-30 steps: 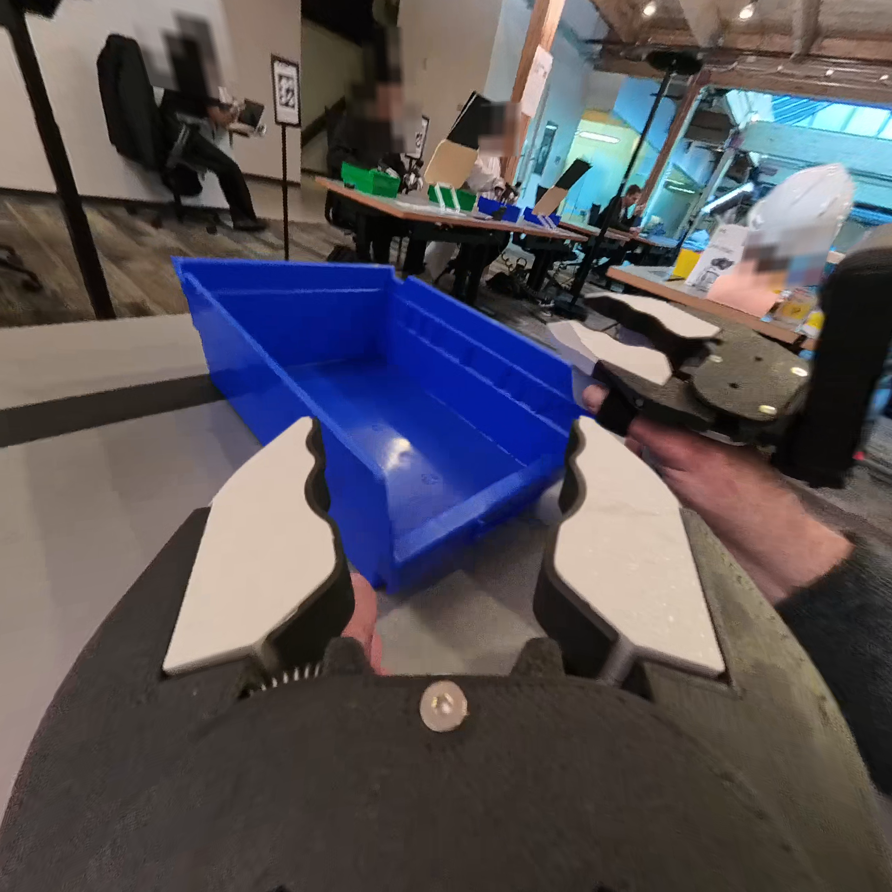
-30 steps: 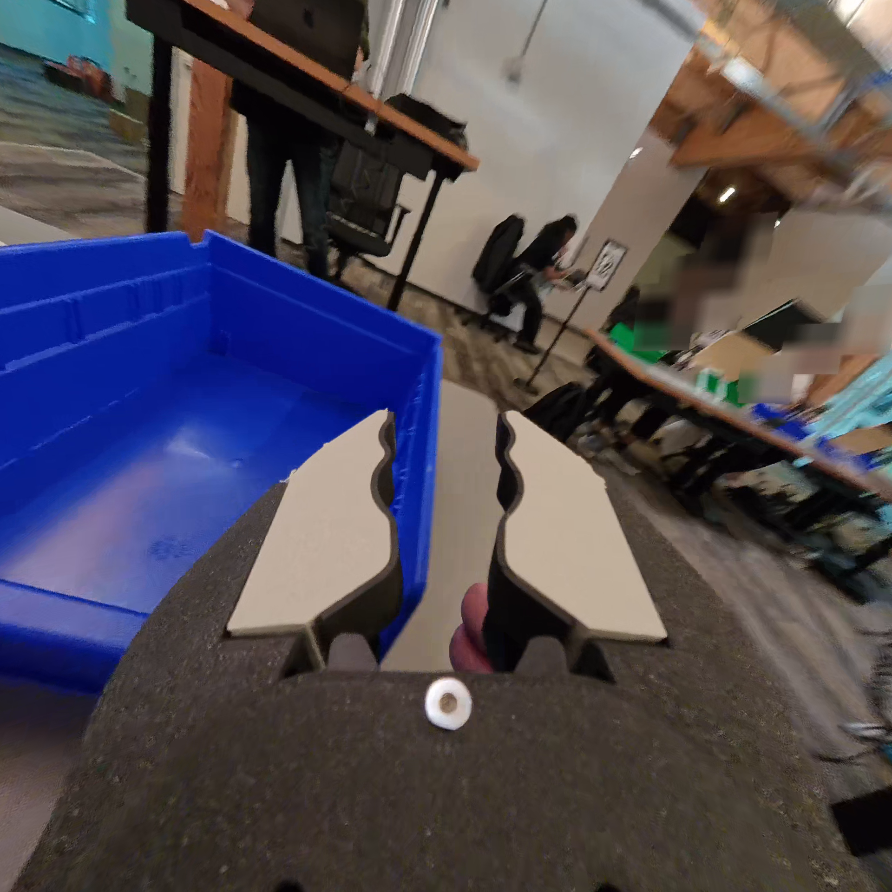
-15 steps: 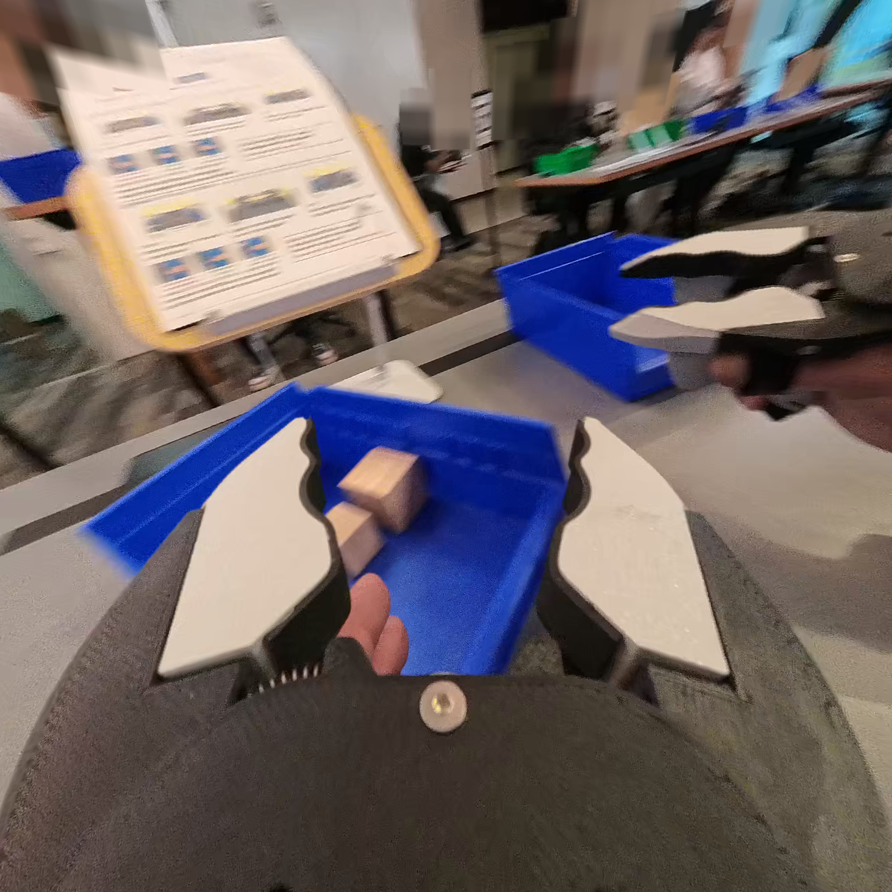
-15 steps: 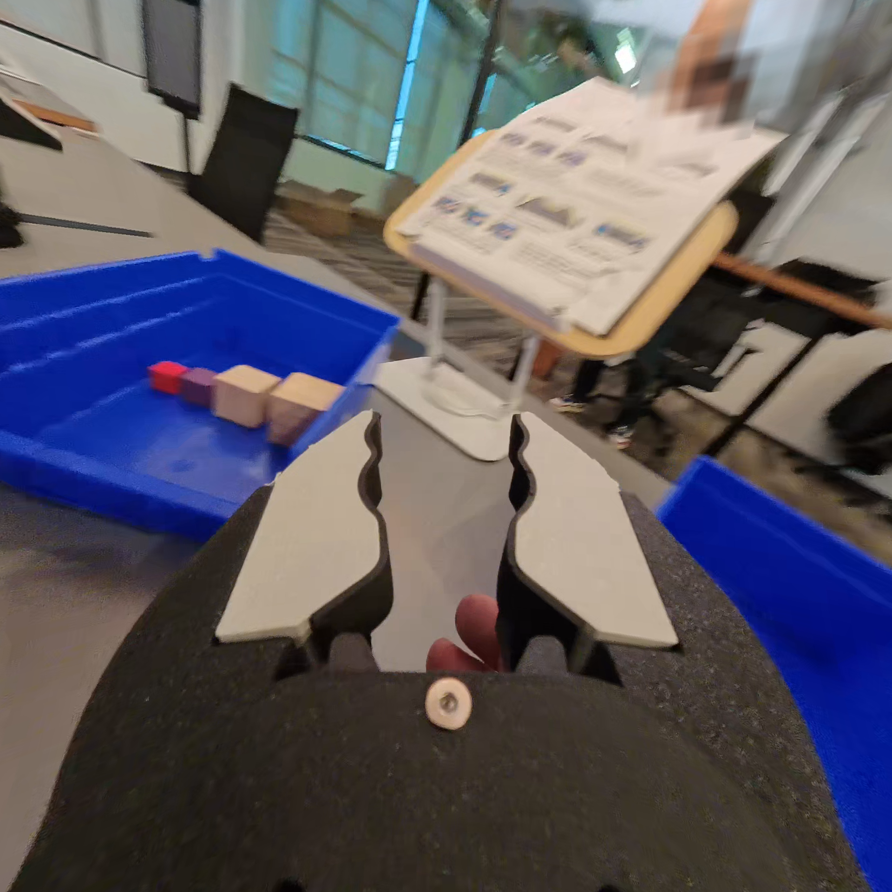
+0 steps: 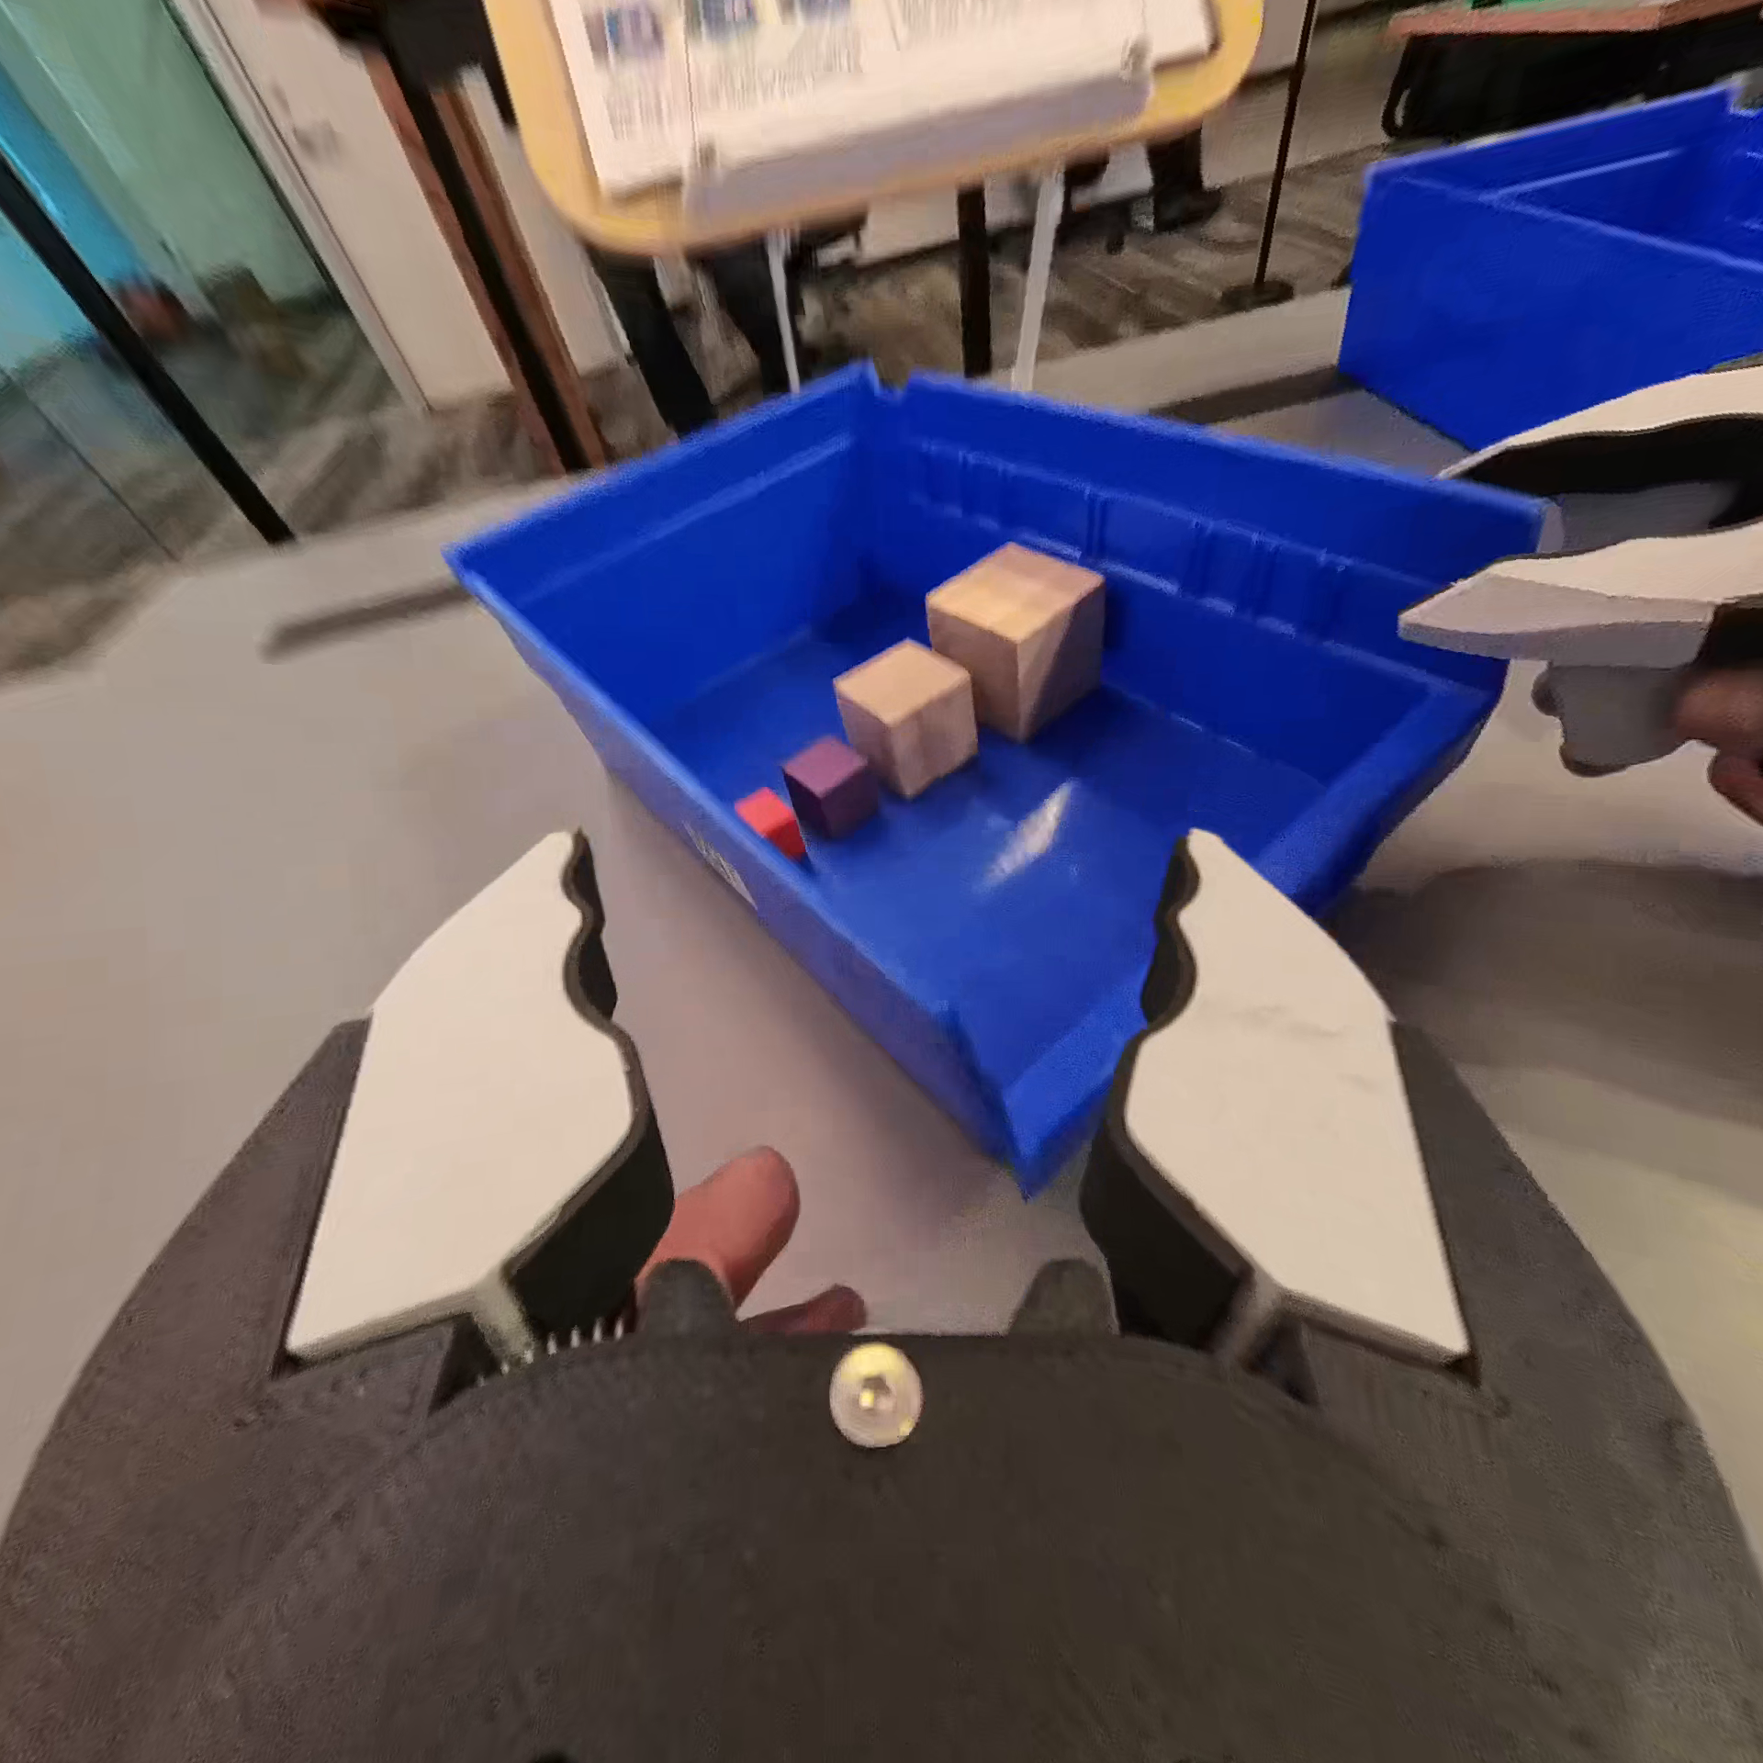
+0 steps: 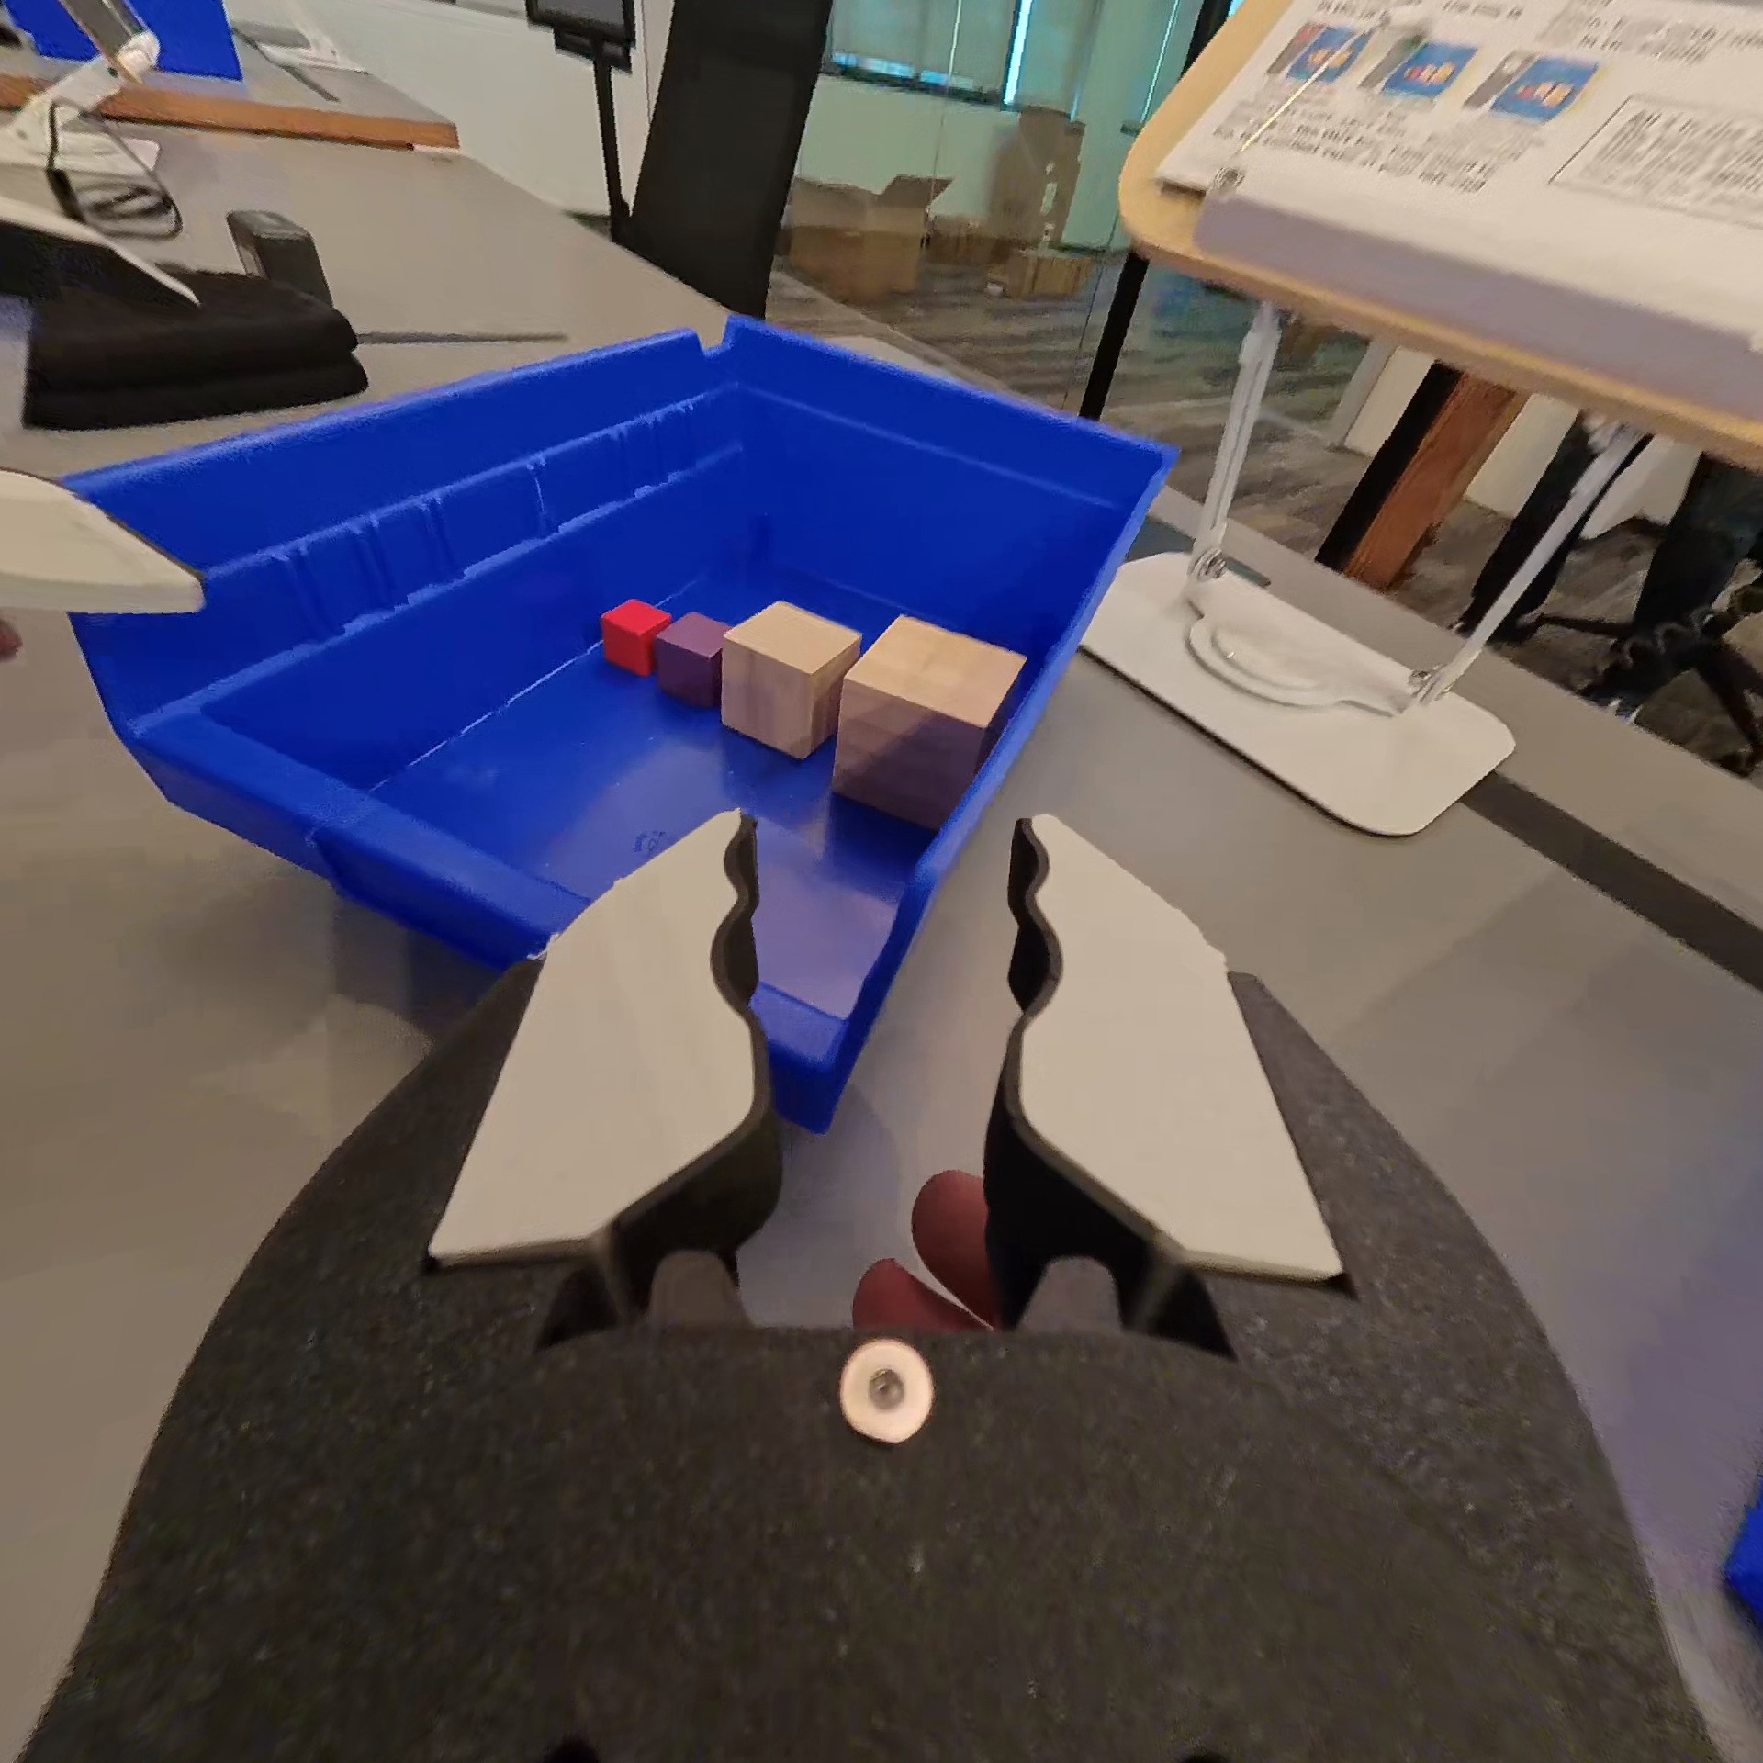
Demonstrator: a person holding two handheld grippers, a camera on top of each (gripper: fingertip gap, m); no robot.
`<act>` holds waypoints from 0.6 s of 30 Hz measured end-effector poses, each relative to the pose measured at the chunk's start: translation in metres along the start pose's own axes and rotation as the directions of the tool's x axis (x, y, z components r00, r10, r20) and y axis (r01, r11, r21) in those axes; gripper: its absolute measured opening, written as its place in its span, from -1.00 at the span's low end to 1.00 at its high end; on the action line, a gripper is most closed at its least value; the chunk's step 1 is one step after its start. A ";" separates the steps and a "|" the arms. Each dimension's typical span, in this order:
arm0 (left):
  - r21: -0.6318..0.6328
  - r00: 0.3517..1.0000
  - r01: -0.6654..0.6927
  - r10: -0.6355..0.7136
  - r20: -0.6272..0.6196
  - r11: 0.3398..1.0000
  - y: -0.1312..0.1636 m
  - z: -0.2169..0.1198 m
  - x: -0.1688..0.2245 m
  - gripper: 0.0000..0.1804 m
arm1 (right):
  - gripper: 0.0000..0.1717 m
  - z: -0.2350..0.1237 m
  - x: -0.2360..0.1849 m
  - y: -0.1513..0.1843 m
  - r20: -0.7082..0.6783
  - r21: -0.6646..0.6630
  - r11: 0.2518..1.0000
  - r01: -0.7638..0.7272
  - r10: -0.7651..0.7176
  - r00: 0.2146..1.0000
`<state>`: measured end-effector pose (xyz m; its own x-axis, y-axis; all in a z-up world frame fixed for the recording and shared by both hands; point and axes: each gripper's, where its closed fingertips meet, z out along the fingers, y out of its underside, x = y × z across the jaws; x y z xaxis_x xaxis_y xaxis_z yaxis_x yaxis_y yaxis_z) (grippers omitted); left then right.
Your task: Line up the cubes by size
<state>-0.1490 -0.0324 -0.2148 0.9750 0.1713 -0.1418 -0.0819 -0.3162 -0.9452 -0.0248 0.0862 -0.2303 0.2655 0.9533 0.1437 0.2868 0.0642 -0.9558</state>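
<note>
four cubes (image 6: 792, 677) rowed in blue bin (image 6: 382, 458) (both grippers empty)

Four cubes: two plain wooden cubes (image 6: 790, 675) (image 6: 923, 715), one purple cube (image 6: 689, 655), one small red cube (image 6: 632, 633). Two blue plastic bins (image 5: 668, 611) (image 5: 1526, 286). One document stand (image 6: 1336, 725).

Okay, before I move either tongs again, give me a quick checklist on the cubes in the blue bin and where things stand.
1. Four cubes inside the blue plastic bin: ok.
2. Size order, small red cube, purple cube, medium plain wooden cube, large plain wooden cube: ok.
3. Row straight: ok, roughly.
4. Left tongs open, nothing held: ok.
5. Right tongs open, nothing held: ok.
6. Neighbouring cubes touching: cannot tell.
</note>
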 end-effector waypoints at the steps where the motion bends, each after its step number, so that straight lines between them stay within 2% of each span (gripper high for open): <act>1: -0.043 0.999 0.039 -0.039 -0.006 0.998 0.011 0.003 -0.001 0.18 | -0.46 0.002 -0.002 0.004 0.004 -0.021 1.000 -0.004 0.004 1.000; 5: -0.154 0.988 0.125 -0.137 -0.067 0.980 0.035 0.016 0.005 -0.27 | -0.55 0.010 -0.005 0.013 -0.010 -0.061 0.998 0.005 -0.006 1.000; 7: -0.182 0.987 0.130 -0.144 -0.069 0.975 0.043 0.021 0.003 -0.44 | -0.70 0.010 -0.002 0.013 -0.028 -0.056 0.998 0.013 -0.015 1.000; 8: -0.191 0.987 0.133 -0.148 -0.065 0.972 0.046 0.023 0.001 -0.42 | -0.81 0.011 -0.002 0.015 -0.022 -0.066 0.998 0.015 -0.016 1.000; 9: -0.193 0.986 0.134 -0.150 -0.069 0.972 0.047 0.024 0.000 -0.43 | -0.83 0.013 -0.002 0.016 -0.018 -0.071 0.997 0.009 -0.010 1.000; 12: -0.206 0.984 0.156 -0.170 -0.050 0.966 0.048 0.025 -0.010 -0.62 | -0.83 0.019 -0.002 0.014 -0.022 -0.067 0.998 0.007 -0.009 1.000; 18: -0.241 0.986 0.159 -0.166 -0.011 0.958 0.053 0.027 -0.040 -0.70 | -0.81 0.040 -0.015 0.007 0.002 -0.062 0.998 0.015 -0.014 1.000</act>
<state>-0.1978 -0.0306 -0.2668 0.9773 0.2108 0.0206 0.1259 -0.5001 -0.8568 -0.0633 0.0841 -0.2490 0.2599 0.9528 0.1571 0.3472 0.0596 -0.9359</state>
